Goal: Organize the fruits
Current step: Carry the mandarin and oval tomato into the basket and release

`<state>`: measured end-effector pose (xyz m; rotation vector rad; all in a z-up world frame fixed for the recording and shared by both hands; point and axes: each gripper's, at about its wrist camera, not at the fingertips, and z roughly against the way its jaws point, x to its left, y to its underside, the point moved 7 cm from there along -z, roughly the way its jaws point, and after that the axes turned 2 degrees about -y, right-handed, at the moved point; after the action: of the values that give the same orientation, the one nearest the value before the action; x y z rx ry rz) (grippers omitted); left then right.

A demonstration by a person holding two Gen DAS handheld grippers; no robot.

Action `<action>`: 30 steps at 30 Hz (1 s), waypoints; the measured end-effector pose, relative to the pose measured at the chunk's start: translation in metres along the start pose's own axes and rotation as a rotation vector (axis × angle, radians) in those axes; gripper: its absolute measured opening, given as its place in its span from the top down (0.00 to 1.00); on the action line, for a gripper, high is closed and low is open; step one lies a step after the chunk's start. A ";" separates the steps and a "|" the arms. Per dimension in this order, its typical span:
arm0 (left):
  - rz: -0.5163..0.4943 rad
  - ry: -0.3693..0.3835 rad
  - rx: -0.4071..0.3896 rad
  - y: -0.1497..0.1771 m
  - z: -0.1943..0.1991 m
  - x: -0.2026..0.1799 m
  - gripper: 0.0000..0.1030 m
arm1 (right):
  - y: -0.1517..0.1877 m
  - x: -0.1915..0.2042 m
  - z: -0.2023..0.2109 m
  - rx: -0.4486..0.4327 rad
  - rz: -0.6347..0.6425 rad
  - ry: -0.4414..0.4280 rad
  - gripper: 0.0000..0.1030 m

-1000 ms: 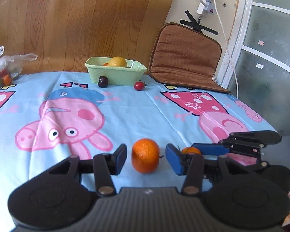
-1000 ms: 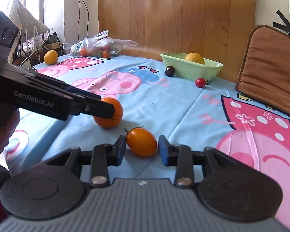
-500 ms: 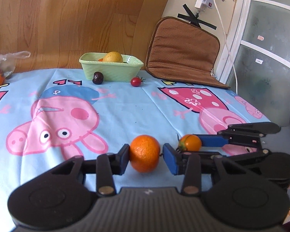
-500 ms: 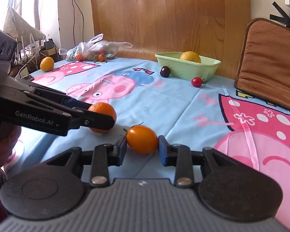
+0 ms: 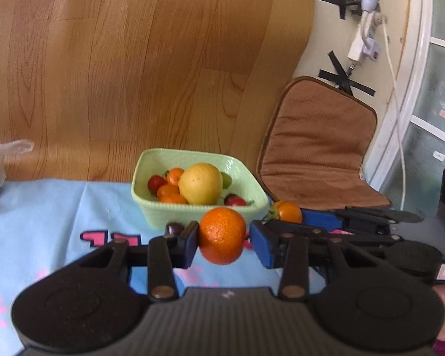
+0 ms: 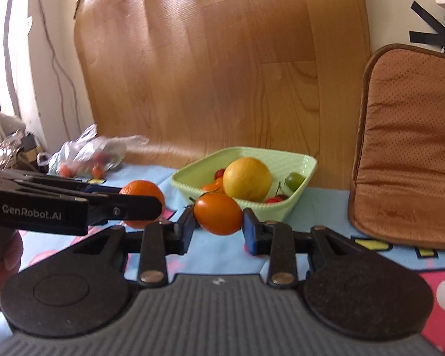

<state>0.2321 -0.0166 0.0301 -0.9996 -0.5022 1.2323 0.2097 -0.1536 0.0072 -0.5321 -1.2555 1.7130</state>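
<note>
A: Starting at the left, what does the left claw [image 5: 224,241] hold?

B: It is clenched on the orange [image 5: 222,238], one blue pad pressed to each side, with the fruit lifted clear of the blue cartoon cloth [image 5: 59,207] that covers the surface.

A: And where does the bowl lie from it?

B: The green bowl [image 5: 151,210] sits straight ahead and a little lower, near the wooden board at the back. The move turns on that: forward and down over the near rim.

A: Further right?

B: The right claw [image 6: 218,227] is grasping the orange tomato [image 6: 218,213], its long axis lying across the jaws. From that claw the bowl is ahead and slightly right. By the views, the two claws look about equally near it, side by side.

A: Is there room inside?

B: It looks tight. A large yellow fruit [image 5: 200,182] fills the middle, with small orange and red ones around it and a green one [image 6: 294,180] behind.

A: What is hard to make out?

B: A dark fruit [image 5: 174,228] on the cloth is half hidden behind the left claw's finger. The plastic bag [image 6: 89,154] at far left is blurred, so its red contents cannot be named. The bowl's near wall hides its floor.
</note>
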 end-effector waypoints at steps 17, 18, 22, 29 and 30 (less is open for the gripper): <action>-0.025 -0.160 0.039 -0.020 -0.094 0.032 0.62 | -0.005 -0.036 -0.064 0.010 -0.025 0.067 0.62; -0.026 -0.167 0.039 -0.020 -0.094 0.031 0.62 | -0.006 -0.036 -0.065 0.009 -0.023 0.070 0.62; -0.032 -0.202 0.034 -0.021 -0.093 0.030 0.61 | -0.007 -0.035 -0.065 -0.006 -0.014 0.075 0.59; -0.041 -0.252 0.022 -0.024 -0.079 0.029 0.47 | -0.014 -0.029 -0.050 -0.044 -0.010 0.087 0.53; -0.047 -0.255 0.018 -0.024 -0.075 0.028 0.47 | -0.014 -0.027 -0.047 -0.050 -0.012 0.089 0.53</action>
<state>0.3123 -0.0174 0.0069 -0.8147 -0.7076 1.3272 0.2648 -0.1521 -0.0024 -0.6222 -1.2380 1.6339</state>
